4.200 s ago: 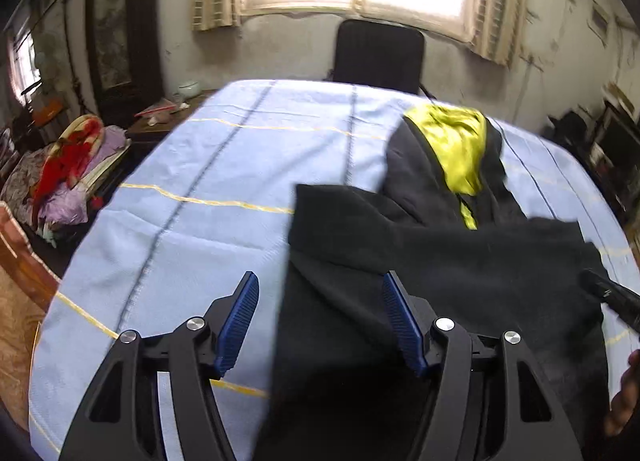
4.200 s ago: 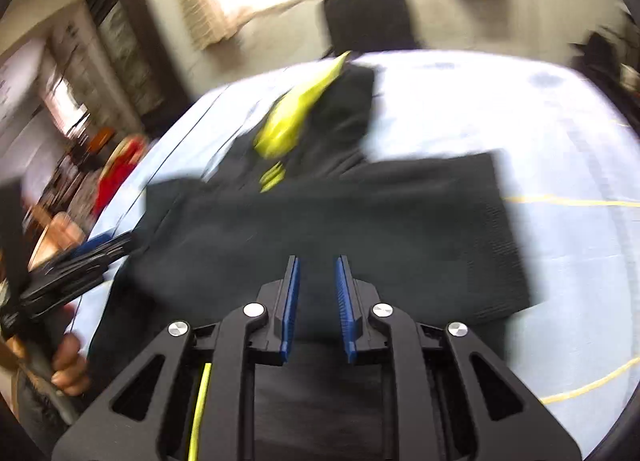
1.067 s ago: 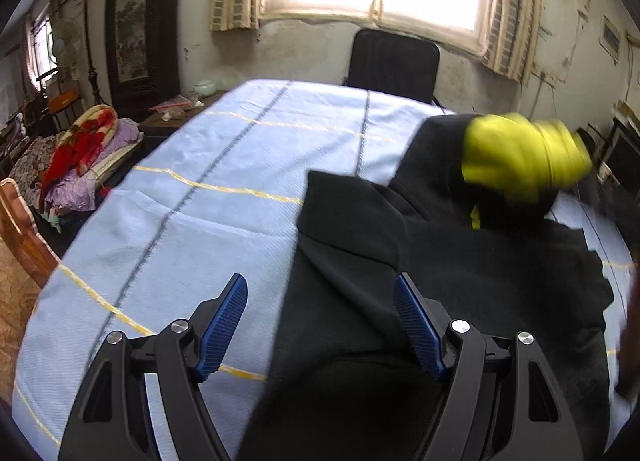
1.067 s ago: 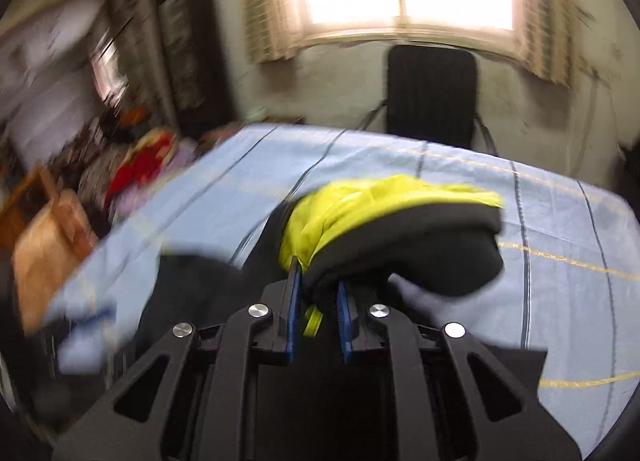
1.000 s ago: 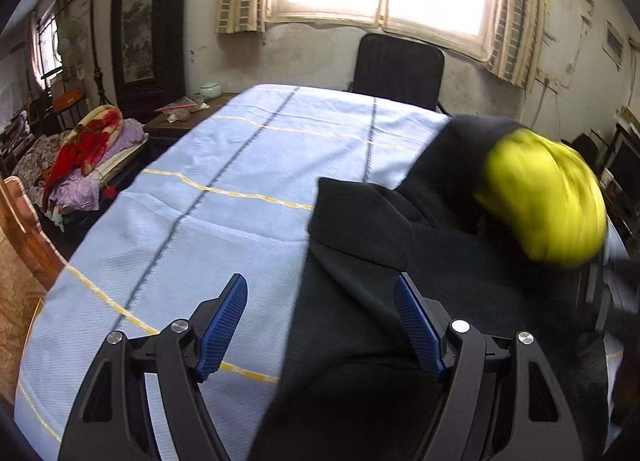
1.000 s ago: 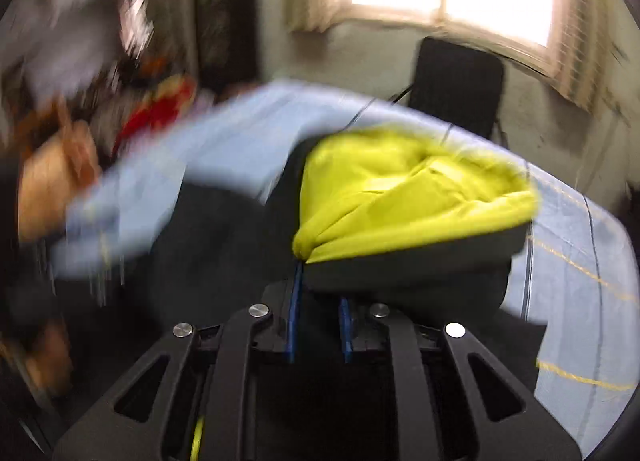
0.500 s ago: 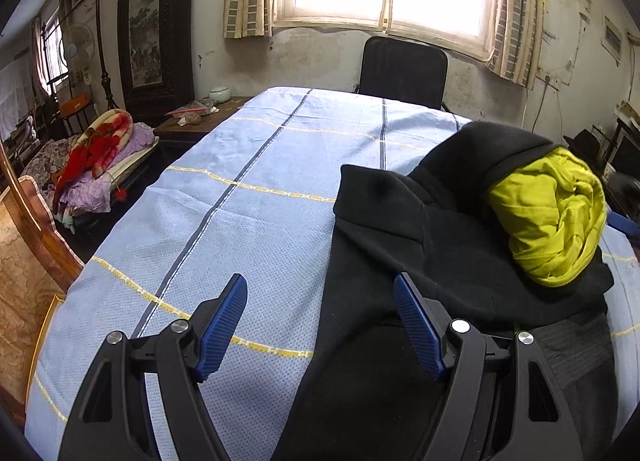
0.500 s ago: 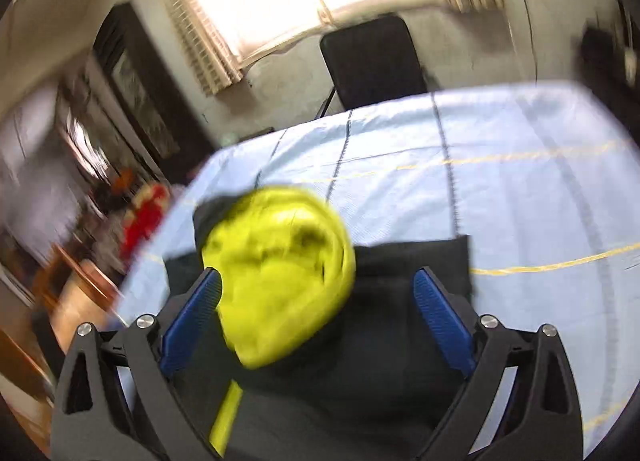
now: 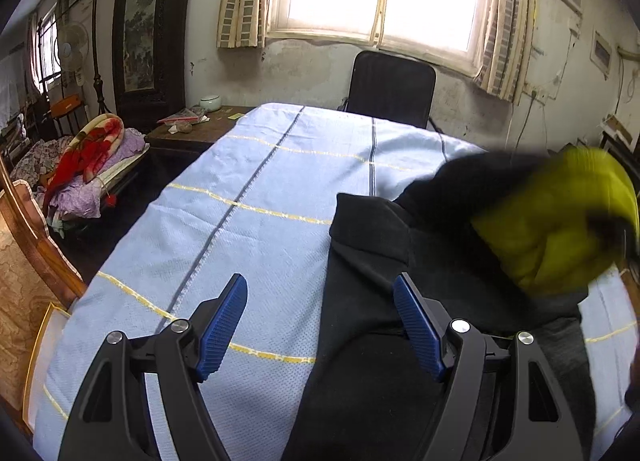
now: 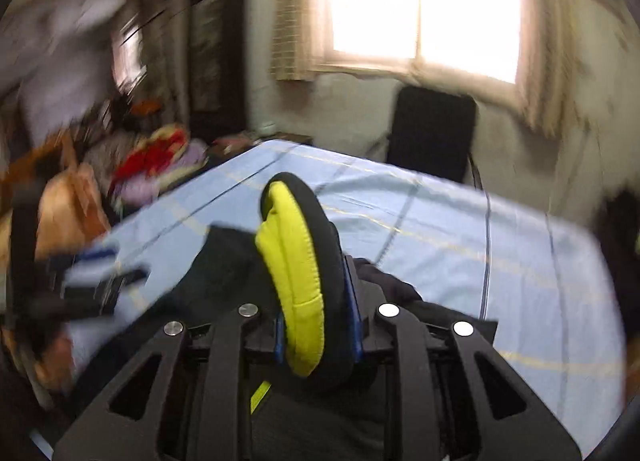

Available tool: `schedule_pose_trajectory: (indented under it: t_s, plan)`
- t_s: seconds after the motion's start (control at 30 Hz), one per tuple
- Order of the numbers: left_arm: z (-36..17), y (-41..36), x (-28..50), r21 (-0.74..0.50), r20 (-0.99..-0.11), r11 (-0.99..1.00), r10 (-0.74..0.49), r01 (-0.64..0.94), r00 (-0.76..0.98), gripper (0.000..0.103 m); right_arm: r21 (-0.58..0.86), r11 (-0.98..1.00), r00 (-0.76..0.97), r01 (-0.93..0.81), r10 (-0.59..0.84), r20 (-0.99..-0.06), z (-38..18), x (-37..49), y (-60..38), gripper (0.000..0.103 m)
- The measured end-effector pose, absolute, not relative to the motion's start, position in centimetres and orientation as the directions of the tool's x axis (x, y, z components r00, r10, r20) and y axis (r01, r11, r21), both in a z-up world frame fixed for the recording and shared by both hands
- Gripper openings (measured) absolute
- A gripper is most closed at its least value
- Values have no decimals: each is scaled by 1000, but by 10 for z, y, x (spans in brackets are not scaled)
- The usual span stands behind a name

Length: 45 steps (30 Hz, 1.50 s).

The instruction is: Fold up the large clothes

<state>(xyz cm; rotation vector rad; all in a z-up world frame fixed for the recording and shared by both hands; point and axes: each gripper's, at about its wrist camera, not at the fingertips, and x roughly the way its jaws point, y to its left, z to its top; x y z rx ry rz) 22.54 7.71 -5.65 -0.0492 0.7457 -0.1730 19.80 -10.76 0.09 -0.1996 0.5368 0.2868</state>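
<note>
A black hoodie (image 9: 380, 261) with a yellow-lined hood (image 9: 552, 229) lies on the right half of a table covered in a light blue cloth (image 9: 260, 189). My left gripper (image 9: 320, 285) hangs open above the hoodie's left edge, with nothing between its blue pads. In the right wrist view my right gripper (image 10: 318, 325) is closing, its jaws nearly together. The hood's rim (image 10: 292, 261) stands folded upright between the pads, lifted off the hoodie's body. The left gripper (image 10: 92, 273) shows as a blur at the left of that view.
A black office chair (image 9: 390, 89) stands at the table's far end under the window. A wooden chair (image 9: 24, 261) is close by on the left. Beyond it lie a pile of red and purple bedding (image 9: 88, 157) and a dark side table (image 9: 188, 133).
Half a second ago the right gripper stood wide open over the hood lying on the hoodie. Now its jaws have closed on the hood's rim and raised it. The left gripper drifted slightly.
</note>
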Motion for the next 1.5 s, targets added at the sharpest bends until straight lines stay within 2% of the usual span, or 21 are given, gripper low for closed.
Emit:
schedule_pose_trajectory:
  t_s: [0.1,0.17,0.23,0.3,0.43,0.57,0.7,0.73,0.77,0.8,0.83,0.87,0.9,0.97,1.03,1.13,1.2,1.23,1.3,1.47,1.5]
  plan:
    - [-53,85,222,-145,-682,976,-217,162,698,76,-362,802,748,-476,152,-646,-60,153,-53,33]
    - [-57,84,221,-154,-699,972,-235,178,676,76,-426,729,712,-535,118,-692,-100,127,-46,40]
    - [-62,78,219,-141,-715,973,-229,185,660,76,-386,742,691,-548,142,-708,-109,113,-55,41]
    - [-68,69,219,-124,-734,970,-231,210,638,76,-258,807,672,-532,217,-708,-100,109,-73,47]
    - [-77,49,216,-153,-756,947,-296,282,584,76,110,914,664,-391,362,-654,-73,134,-142,63]
    - [-90,31,221,-165,-783,936,-316,312,536,76,412,904,644,-117,385,-661,-95,177,-206,65]
    - [-108,13,235,-150,-829,939,-289,308,478,76,573,820,608,6,452,-653,-117,196,-223,65]
    - [-111,7,239,-149,-837,939,-286,310,465,76,590,808,595,14,467,-654,-122,199,-220,64]
    - [-112,3,242,-145,-842,938,-284,315,458,76,594,805,586,8,477,-655,-125,203,-217,51]
    - [-112,0,244,-142,-844,936,-284,321,455,66,589,808,572,-1,483,-662,-127,207,-212,37]
    - [-110,-4,245,-145,-843,932,-293,333,451,35,581,814,553,-14,491,-674,-126,211,-204,3]
    - [-108,-9,246,-168,-842,918,-323,359,432,19,576,817,563,-24,487,-667,-121,212,-200,3]
    - [-104,-11,245,-189,-840,911,-343,368,419,8,565,824,587,-39,477,-654,-111,209,-199,3]
    - [-88,-11,237,-174,-805,919,-340,354,486,7,515,855,658,-68,426,-621,-77,193,-198,3]
    - [-75,-9,225,-149,-770,922,-335,357,543,1,462,883,710,-81,377,-595,-55,186,-208,3]
    - [-89,-12,220,-104,-788,928,-297,358,540,2,369,929,693,-35,288,-661,-66,185,-216,3]
    - [-125,-12,229,-56,-851,947,-211,316,482,2,319,948,625,0,250,-740,-100,190,-208,3]
    - [-131,-9,229,-72,-850,948,-221,310,479,2,308,951,616,4,240,-750,-109,190,-208,4]
    - [-128,-5,225,-41,-847,952,-194,304,495,2,331,943,626,-2,260,-736,-114,185,-211,6]
    - [-87,-4,213,-58,-778,943,-248,327,578,3,402,916,691,-9,296,-659,-81,175,-227,7]
    - [-79,-8,213,-75,-769,936,-274,344,578,6,407,913,708,-28,306,-637,-73,174,-224,7]
